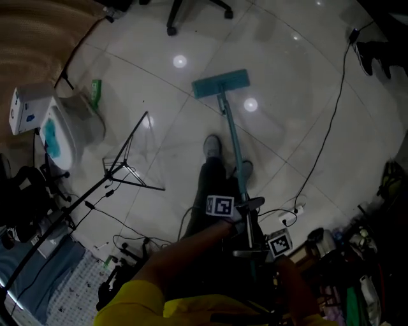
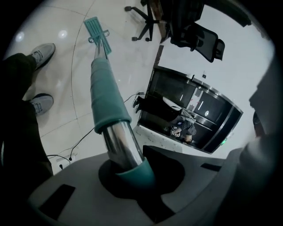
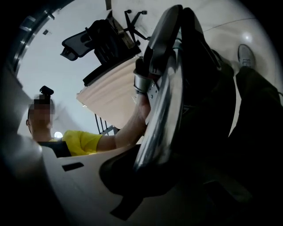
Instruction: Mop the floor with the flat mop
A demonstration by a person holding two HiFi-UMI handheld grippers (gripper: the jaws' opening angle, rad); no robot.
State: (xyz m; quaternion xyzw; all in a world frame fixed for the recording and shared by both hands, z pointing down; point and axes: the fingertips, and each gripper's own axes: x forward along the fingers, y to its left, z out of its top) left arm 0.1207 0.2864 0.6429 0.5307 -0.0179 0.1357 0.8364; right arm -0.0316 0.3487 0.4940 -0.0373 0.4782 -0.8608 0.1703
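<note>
Mopping on a glossy tiled floor (image 1: 299, 83): a person in a yellow sleeve (image 1: 137, 299) holds a flat mop (image 1: 220, 83), its teal head lying flat on the tiles well ahead of two grey shoes (image 1: 212, 146). Both tools are clamped on the handle (image 2: 106, 95) — the left gripper (image 2: 128, 170) closed around the chrome tube at a teal collar, the right gripper (image 3: 150, 163) closed on bare metal nearer the person. At left stand a white toilet (image 1: 67, 124) and a black tripod stand (image 1: 131, 162). A black cable (image 1: 331, 127) trails across the tiles at right, and an office chair base (image 1: 191, 9) sits at the far edge.
</note>
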